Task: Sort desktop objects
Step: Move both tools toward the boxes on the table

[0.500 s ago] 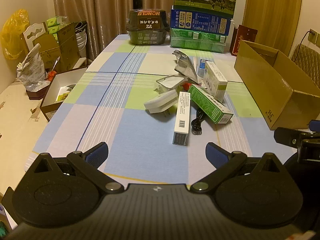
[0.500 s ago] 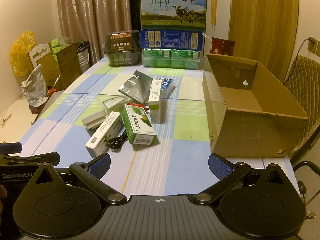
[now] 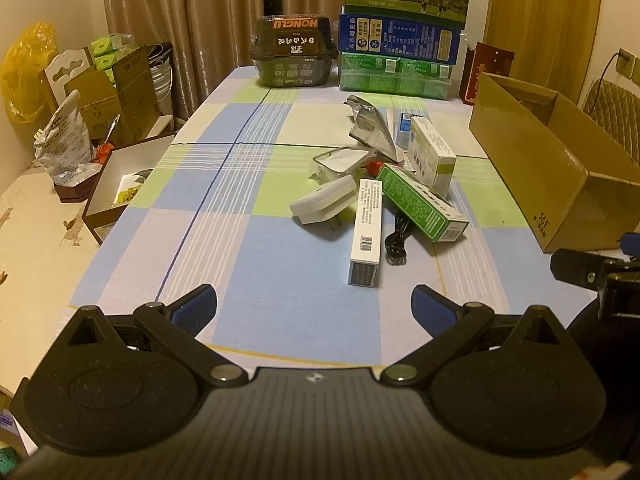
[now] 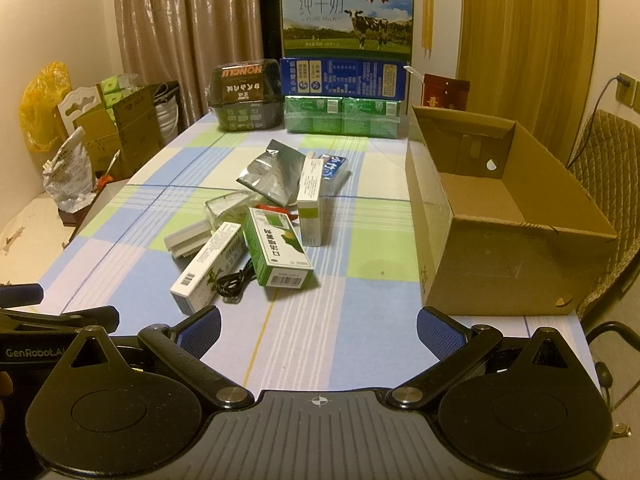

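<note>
Both the left gripper [image 3: 314,306] and right gripper [image 4: 318,328] sit at frame bottom, fingers spread wide, grasping nothing. The small boxes [image 4: 276,252] lie heaped mid-frame on the checked tablecloth [image 4: 360,332], with the cardboard box [image 4: 500,216] at right.

The left claw [image 3: 314,306] gapes empty above the checked tablecloth [image 3: 280,272], short of the long white box [image 3: 366,232].

Bare tablecloth [image 4: 320,332] before clutter [image 4: 276,248] (box [image 4: 480,272] rightward)
</note>
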A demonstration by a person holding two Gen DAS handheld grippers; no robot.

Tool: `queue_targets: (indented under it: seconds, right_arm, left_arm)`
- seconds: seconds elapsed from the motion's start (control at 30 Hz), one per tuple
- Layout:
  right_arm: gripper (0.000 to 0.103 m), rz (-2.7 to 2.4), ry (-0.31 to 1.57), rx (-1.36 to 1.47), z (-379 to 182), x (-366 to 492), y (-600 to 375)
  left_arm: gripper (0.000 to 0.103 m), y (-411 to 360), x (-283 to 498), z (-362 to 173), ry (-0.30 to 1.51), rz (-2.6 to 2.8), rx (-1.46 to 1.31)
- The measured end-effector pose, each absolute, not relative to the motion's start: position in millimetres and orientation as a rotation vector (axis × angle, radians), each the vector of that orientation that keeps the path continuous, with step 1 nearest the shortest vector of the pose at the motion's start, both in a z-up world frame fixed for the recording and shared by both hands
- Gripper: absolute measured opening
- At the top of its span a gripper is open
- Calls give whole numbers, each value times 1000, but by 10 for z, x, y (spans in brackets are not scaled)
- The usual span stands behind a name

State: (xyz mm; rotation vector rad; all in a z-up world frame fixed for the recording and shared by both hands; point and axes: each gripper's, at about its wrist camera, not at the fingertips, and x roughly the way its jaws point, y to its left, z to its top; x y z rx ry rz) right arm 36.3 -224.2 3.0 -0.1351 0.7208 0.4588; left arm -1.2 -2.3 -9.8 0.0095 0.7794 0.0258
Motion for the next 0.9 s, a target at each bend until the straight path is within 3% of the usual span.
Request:
queue_targets:
  seconds: [0.7,0.9]
  right_arm:
    - [101,521,715,-119,61,734,-2129]
    - [101,553,731,-158,-134,1026,-1964]
  left_arm:
    - [102,-103,464,-124,814,-61,111]
    - [93,-126,756,-272,844,-117,122]
